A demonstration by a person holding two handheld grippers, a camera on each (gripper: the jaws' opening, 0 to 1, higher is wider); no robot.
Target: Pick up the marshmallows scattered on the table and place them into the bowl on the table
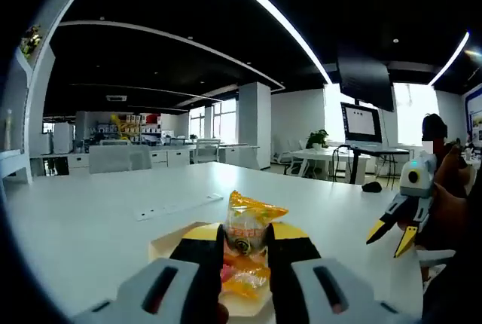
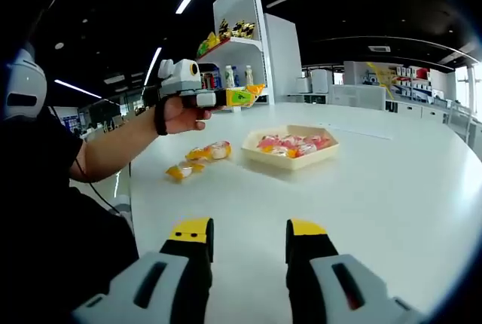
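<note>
In the left gripper view, an orange and yellow wrapped marshmallow is clamped between the two black, yellow-tipped jaws of the left gripper, which are closed against its sides, and it is held directly above a shallow tan bowl resting on the white table. More wrapped sweets are seen lying in the bowl beneath the held piece, partly hidden by the jaws. At the right edge of the same view, the right gripper is seen with its yellow-tipped jaws parted and nothing between them, held in a hand above the table and well apart from the bowl. In the right gripper view, the right gripper is shown with its jaws spread wide over bare table surface, gripping nothing. Farther off in that view, the bowl is seen holding a heap of pink and orange pieces, and the left gripper is held up in a hand to the left of the bowl, with the wrapped marshmallow at its tip. Two scattered marshmallows are left on the table just beside the bowl, on its left, the nearer one close to the rim. A white shelf unit with small items is seen behind.
</note>
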